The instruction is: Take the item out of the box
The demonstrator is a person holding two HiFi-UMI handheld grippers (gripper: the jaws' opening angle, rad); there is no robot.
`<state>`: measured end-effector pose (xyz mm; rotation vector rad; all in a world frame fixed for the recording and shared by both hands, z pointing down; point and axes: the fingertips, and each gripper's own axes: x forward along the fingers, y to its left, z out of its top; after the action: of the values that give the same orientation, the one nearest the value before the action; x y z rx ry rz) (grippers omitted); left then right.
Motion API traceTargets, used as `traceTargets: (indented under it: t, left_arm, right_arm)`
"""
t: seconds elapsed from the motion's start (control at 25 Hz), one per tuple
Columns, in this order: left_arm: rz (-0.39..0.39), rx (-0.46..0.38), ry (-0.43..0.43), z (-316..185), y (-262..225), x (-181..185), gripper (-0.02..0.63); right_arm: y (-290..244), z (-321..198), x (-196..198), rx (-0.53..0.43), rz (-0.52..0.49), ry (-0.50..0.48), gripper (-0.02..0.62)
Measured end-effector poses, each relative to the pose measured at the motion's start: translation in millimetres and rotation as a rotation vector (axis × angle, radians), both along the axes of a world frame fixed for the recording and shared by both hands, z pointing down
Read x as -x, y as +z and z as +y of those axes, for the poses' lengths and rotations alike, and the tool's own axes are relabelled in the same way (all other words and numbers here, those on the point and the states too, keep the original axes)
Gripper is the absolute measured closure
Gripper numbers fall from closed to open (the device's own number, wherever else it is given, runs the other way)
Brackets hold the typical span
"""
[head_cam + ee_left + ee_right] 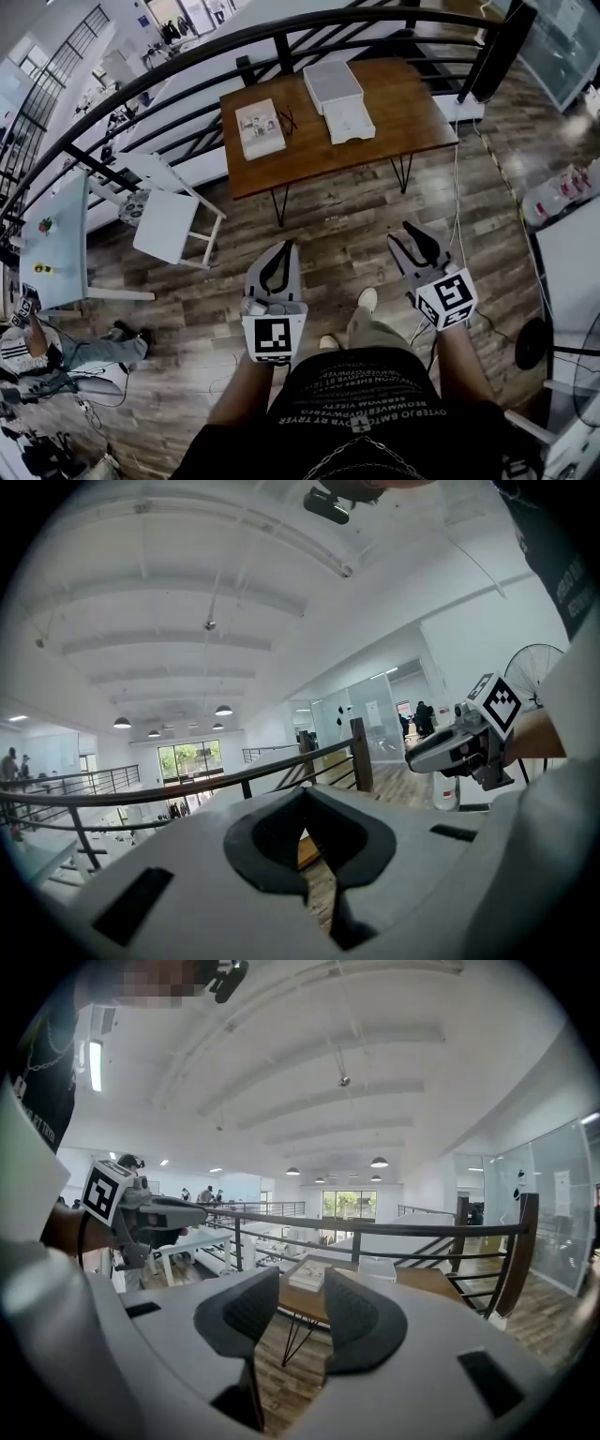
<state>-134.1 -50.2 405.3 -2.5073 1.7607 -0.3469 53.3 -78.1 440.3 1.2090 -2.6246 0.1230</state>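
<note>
Left tool (279, 251) and right tool (412, 234) hang well short of box (333, 84).

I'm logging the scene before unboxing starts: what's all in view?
table: one, brown, beside the railing
box: one, white, table's far side
tray: one, white, next to the box, nearer side
flat pack: one, white, table's left
railing: one, black, behind the table
chair: one, white, left of the table
fan: one, black, floor at right
left gripper: one, grey, low centre, jaws shut, empty
right gripper: one, grey, beside it, jaws apart, empty
</note>
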Motion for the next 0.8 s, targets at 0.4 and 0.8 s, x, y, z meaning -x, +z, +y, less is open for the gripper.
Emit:
traceTargets:
  t: [0.4, 0.8]
  left_arm:
    - [-0.015, 0.003, 0.000, -76, -1, -32, 0.600]
    - [-0.015, 0.019, -0.010, -142, -7, -71, 0.600]
  right_arm:
    - [1, -75, -29, -0.015, -0.021, -0.009, 0.445]
    - [-5, -144, -61, -0.009, -0.031, -0.042, 0.446]
